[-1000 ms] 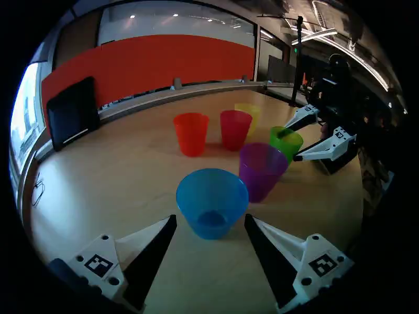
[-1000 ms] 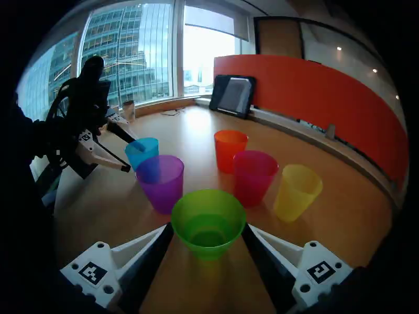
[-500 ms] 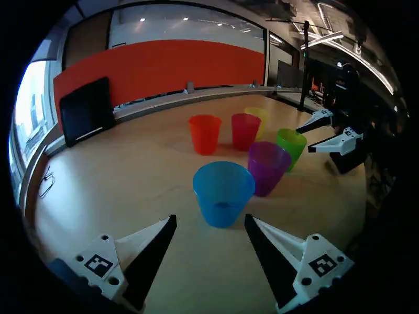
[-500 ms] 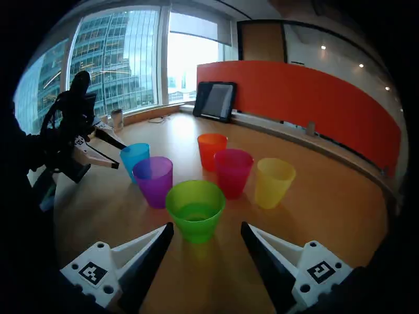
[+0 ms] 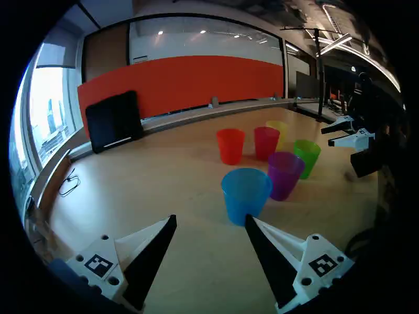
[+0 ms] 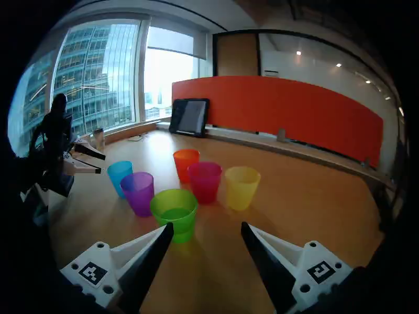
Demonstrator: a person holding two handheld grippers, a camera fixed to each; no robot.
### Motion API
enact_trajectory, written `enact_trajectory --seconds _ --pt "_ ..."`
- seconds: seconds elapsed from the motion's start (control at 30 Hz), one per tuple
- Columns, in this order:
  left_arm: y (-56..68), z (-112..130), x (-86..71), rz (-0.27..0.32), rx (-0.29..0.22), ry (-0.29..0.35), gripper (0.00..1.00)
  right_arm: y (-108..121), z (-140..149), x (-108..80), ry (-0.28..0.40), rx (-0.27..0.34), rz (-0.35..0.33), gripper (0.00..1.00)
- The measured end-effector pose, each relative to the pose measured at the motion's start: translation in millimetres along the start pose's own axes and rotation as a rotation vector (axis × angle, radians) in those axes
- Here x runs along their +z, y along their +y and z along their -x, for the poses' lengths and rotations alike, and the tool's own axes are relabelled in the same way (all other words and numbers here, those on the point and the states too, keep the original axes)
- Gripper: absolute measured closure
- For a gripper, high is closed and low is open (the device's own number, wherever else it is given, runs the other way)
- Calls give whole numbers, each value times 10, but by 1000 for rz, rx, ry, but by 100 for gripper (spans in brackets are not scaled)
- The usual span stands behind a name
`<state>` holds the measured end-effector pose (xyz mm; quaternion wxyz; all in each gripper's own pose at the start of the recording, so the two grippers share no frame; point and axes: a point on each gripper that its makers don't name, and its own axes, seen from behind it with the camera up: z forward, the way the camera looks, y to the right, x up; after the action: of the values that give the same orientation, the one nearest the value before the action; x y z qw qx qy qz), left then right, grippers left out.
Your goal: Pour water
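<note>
Six plastic cups stand upright on the wooden table. In the left gripper view my left gripper (image 5: pixel 210 225) is open, with the blue cup (image 5: pixel 245 195) just beyond its right finger. Behind it stand the purple cup (image 5: pixel 284 175), green cup (image 5: pixel 306 157), orange cup (image 5: pixel 230 146), magenta cup (image 5: pixel 266 143) and yellow cup (image 5: pixel 277 130). In the right gripper view my right gripper (image 6: pixel 205 233) is open behind the green cup (image 6: pixel 175 213), which holds some water. The purple cup (image 6: pixel 138 193), blue cup (image 6: pixel 120 177), orange cup (image 6: pixel 186 164), magenta cup (image 6: pixel 204 181) and yellow cup (image 6: pixel 241 187) stand farther off.
A dark tablet (image 5: pixel 115 120) leans against the red partition (image 5: pixel 183 78) at the table's far edge; a cable (image 5: pixel 67 184) lies by the left edge. Windows (image 6: pixel 99 78) line one side. The other gripper (image 5: pixel 350 137) hovers past the green cup; likewise the left one (image 6: pixel 78 159) at far left.
Both grippers have pulled back from the cups and stayed open. The blue and green cups now look smaller and stand outside the fingers.
</note>
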<state>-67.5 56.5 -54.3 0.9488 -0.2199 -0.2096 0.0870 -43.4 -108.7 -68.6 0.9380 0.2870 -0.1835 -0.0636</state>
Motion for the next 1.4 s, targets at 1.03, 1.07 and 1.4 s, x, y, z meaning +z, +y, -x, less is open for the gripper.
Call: enact_trajectory --seconds 1.03,1.07,1.4 --pt "-606 -875 -291 -294 -119 374 3 1032 -897 -172 355 79 424 1" --pt "-619 -905 -301 -298 -124 385 3 1045 -922 -175 364 77 435 1" --pt "-625 -1155 -371 -310 -123 463 4 1062 -1132 -279 446 71 506 1"
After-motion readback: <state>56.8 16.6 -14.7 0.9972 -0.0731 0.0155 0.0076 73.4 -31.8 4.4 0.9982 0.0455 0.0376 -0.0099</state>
